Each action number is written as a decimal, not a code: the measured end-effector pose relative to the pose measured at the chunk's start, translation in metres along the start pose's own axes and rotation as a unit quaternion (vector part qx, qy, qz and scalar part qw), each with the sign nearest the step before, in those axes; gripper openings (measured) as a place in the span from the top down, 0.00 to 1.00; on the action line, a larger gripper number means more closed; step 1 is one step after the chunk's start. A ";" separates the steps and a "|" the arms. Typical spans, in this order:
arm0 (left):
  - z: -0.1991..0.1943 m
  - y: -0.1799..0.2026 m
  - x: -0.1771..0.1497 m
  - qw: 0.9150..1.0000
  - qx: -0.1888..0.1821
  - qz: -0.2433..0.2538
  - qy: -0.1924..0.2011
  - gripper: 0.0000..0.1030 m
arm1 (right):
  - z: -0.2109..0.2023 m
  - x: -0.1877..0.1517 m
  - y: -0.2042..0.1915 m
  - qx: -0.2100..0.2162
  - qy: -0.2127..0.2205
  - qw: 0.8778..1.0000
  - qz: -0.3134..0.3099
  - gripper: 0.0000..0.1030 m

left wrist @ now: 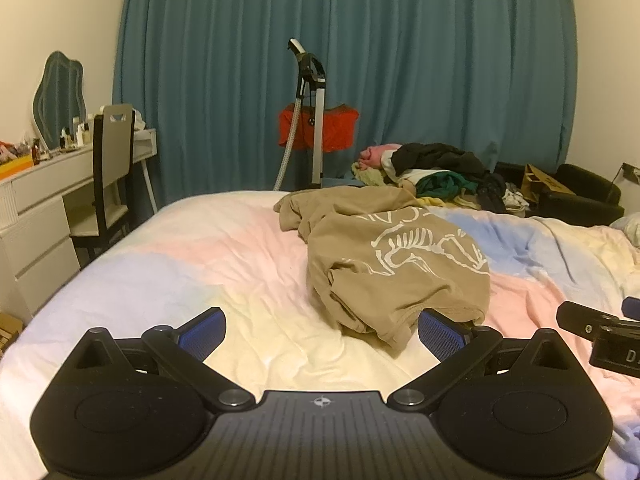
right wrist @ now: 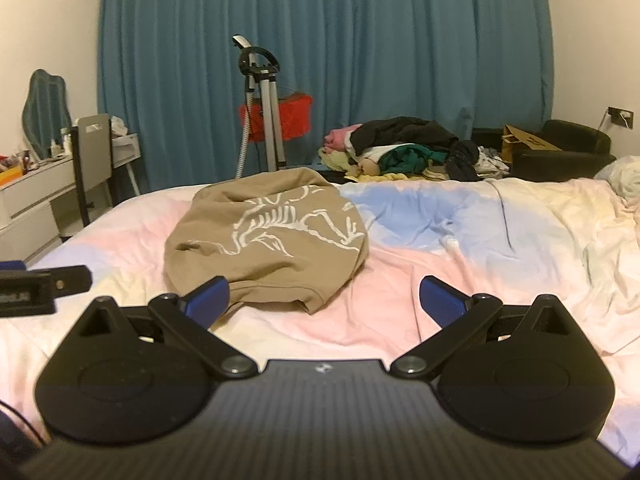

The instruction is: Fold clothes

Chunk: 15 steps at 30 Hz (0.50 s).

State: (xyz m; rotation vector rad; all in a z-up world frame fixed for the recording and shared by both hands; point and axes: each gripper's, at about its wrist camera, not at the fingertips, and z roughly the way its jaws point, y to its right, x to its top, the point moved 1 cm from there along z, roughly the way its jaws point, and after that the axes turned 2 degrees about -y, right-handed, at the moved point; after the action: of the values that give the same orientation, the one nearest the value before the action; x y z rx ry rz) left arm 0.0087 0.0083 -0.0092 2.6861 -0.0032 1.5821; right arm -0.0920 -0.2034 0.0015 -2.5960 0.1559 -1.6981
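Both our left gripper point(left wrist: 322, 334) and right gripper point(right wrist: 324, 300) are spread wide, holding nothing. We should pinch the shirt's point(left wrist: 394, 258) near hem corners and pull it flat on the bed point(left wrist: 168, 264) first.

tan shirt point(left wrist: 384, 264) with white print, pastel bedsheet point(left wrist: 208, 264), teal curtain point(left wrist: 400, 60).

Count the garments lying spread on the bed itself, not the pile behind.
1: the tan T-shirt with a white print, crumpled on the pastel bedsheet just ahead of both open grippers. The clothes pile beyond may hide others.
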 end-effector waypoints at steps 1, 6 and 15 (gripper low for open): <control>0.002 -0.001 0.000 1.000 0.005 -0.001 -0.003 0.00 | 0.004 0.000 0.000 -0.003 -0.003 1.000 0.003 0.00; 0.022 -0.003 0.005 0.999 0.031 0.028 -0.005 0.00 | 0.028 0.004 -0.002 -0.026 -0.011 1.000 0.009 0.00; 0.103 0.006 0.015 0.994 0.009 0.052 -0.098 0.00 | 0.111 0.030 0.016 -0.016 -0.038 0.998 0.044 0.01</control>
State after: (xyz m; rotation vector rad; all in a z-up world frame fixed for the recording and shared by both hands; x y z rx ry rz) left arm 0.1054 0.0004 -0.0459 2.8878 -0.1345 1.3411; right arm 0.0207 -0.2255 -0.0175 -2.6289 0.2909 -1.5795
